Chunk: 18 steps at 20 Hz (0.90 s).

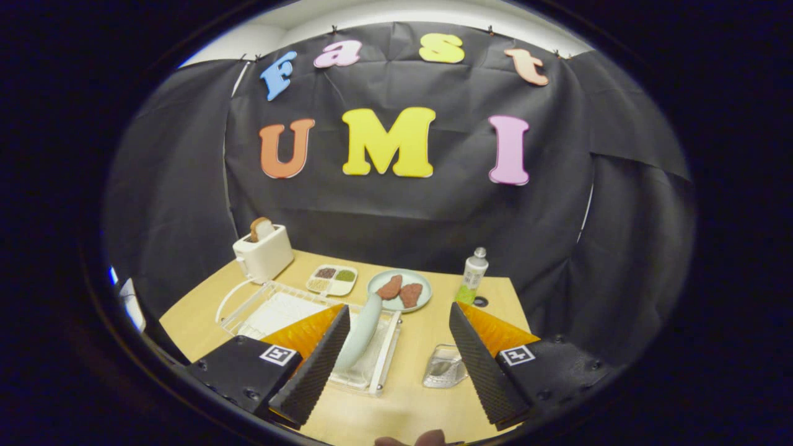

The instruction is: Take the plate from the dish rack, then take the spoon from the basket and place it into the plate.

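Because the plate (364, 327) stands on edge in the dish rack (322, 334), leaning back toward the middle of the frame, the main risk I see is a glancing contact: if one finger reaches the rim before the other, the plate could tip over in the rack or slide along its slots rather than being pinched. A grip taken too near the top edge might also let it swing and knock the rack's clear wall as it lifts. The rack is light-looking plastic, so it may drag across the desk (427, 347) if the plate catches.

The jaws of the gripper (396, 359) stand wide open, holding nothing. The plate sits just ahead of them at lower centre, close beside the inner face of the left finger (316, 365) and well apart from the right finger (480, 365), so it is off-centre in the gap; whether it touches the left finger I cannot tell.

The basket (445, 367), a small clear container, rests on the desk just inside the right finger; something lies in it, too blurred to call a spoon. Farther back, toward the middle of the frame, are a toaster (263, 253), a divided tray (332, 279), a dish of food (399, 290) and a bottle (473, 275).
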### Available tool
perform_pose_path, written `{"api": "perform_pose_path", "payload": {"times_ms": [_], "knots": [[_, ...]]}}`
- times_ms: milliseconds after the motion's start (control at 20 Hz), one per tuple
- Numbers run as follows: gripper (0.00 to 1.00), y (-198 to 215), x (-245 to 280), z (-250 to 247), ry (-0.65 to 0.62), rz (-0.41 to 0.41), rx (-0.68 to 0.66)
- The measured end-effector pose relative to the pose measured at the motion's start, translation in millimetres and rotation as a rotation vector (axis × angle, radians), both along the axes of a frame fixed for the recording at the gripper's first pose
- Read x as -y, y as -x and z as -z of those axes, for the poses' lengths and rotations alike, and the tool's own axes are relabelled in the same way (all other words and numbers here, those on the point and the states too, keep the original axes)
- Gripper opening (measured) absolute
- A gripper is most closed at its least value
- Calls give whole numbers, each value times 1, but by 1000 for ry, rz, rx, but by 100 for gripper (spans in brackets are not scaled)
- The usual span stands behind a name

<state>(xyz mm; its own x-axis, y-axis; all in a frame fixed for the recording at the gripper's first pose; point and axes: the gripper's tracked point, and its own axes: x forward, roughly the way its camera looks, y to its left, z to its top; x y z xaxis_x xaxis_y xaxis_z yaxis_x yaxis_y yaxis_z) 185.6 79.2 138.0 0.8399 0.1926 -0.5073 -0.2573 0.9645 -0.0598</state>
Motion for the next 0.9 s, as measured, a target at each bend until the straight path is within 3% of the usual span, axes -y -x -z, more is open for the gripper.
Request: {"api": "perform_pose_path", "payload": {"times_ms": [450, 900], "knots": [[100, -50, -53, 69, 63, 14, -357], [100, -94, -64, 125, 82, 95, -525]]}}
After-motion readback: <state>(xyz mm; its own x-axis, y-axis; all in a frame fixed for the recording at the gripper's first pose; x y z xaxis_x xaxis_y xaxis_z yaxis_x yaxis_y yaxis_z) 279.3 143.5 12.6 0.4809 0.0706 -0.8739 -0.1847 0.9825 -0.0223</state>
